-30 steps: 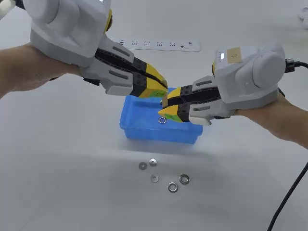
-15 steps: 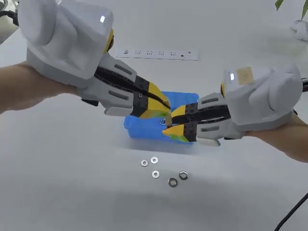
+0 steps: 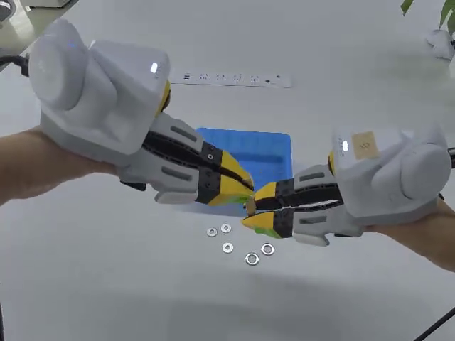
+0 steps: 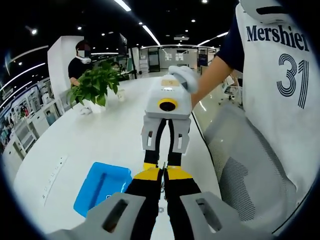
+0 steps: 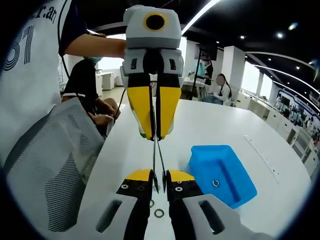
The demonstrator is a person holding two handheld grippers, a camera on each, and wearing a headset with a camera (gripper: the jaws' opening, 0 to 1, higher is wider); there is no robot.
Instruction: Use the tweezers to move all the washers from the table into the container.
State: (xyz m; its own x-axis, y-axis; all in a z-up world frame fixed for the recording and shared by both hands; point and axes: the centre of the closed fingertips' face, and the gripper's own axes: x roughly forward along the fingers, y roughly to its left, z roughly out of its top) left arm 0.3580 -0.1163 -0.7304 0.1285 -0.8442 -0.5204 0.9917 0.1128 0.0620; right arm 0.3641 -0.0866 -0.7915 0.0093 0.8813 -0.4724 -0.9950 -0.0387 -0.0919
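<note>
Just on the near side of the blue container (image 3: 257,152), the two claws meet nose to nose above the loose washers (image 3: 227,247), five of which lie in a small cluster on the bench (image 3: 106,277). The right gripper view shows one more washer (image 5: 215,183) already inside the container. The left claw (image 3: 245,190) is clamped tight on the handle end of the tweezers (image 5: 155,157). The right claw (image 3: 249,217) is closed down to a narrow slot around the two thin prongs and seems to press on them lightly. I see no washer between the tips. The step in hand looks like the next pickup, and it calls for the left claw to steer while the right claw does only the squeezing. The prongs should be let spring apart a little, then lowered so one tip goes through a washer's hole or both tips straddle its edge. The outermost washer is the best target, since its neighbours won't get nudged. A gentle, steady squeeze is safest, as a hard pinch on such flat, slick rings may flick them across the bench. Both claws should then rise together so the tweezers do not twist between them.
</note>
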